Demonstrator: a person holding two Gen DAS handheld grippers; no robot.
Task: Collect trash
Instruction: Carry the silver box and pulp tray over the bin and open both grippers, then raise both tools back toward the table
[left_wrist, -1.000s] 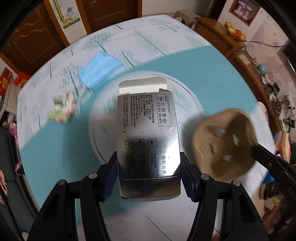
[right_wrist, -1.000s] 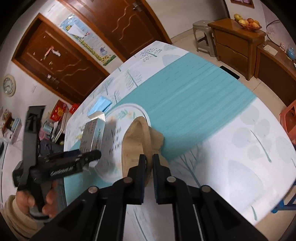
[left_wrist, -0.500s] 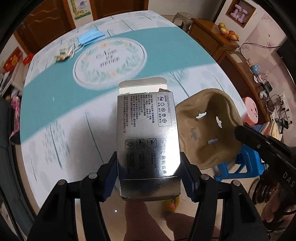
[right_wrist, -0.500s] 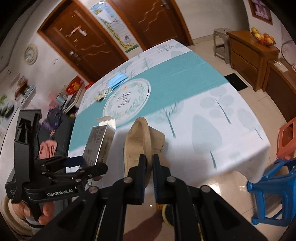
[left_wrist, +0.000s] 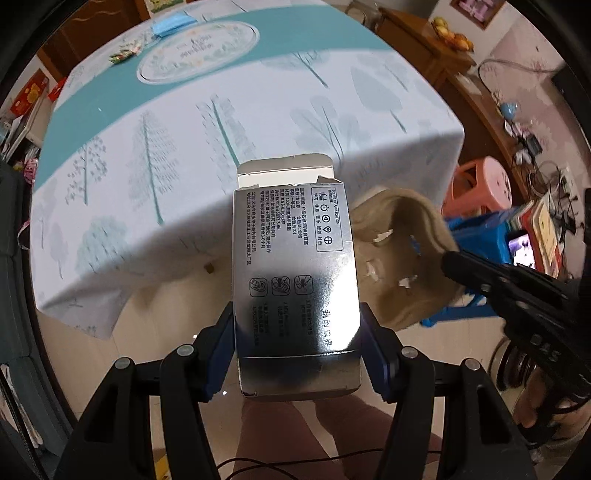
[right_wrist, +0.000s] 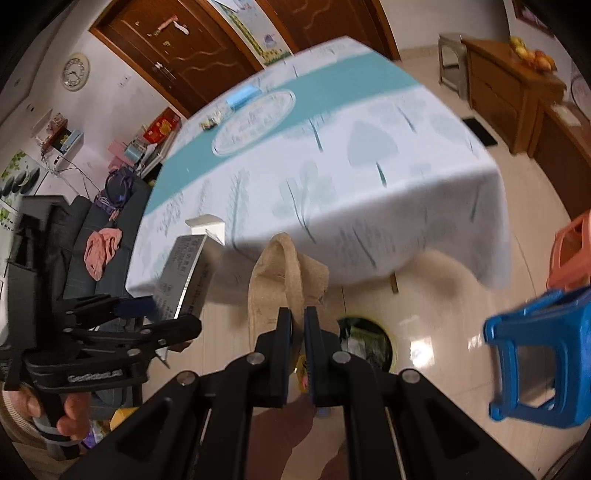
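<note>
- The left gripper (left_wrist: 297, 354) is clamped on the lower end of a silver rectangular cardboard box with black print (left_wrist: 295, 280), its blue-padded fingers (left_wrist: 221, 354) pressing the two long sides.
- The box's long axis runs straight ahead along the fingers; its opened white flap end (left_wrist: 284, 170) points toward the table with the white-and-teal tree-print cloth (left_wrist: 184, 129).
- The right gripper (right_wrist: 298, 332) is pinched nearly closed on a crumpled tan paper piece with torn holes (right_wrist: 284, 273), which stands up edge-on between the pads.
- Both items hang off the table's near edge, over the tiled floor; a round bin with rubbish inside (right_wrist: 365, 339) sits on the floor below the table's edge, just beyond the right gripper.
- On the table's far side lie a blue face mask (left_wrist: 171, 25) and a small green wrapper (left_wrist: 123, 55).
- Compared with a second ago, both held items have moved off the table, from above its round printed emblem (left_wrist: 197, 51) to beyond the edge.
- Each grip is unchanged.
</note>
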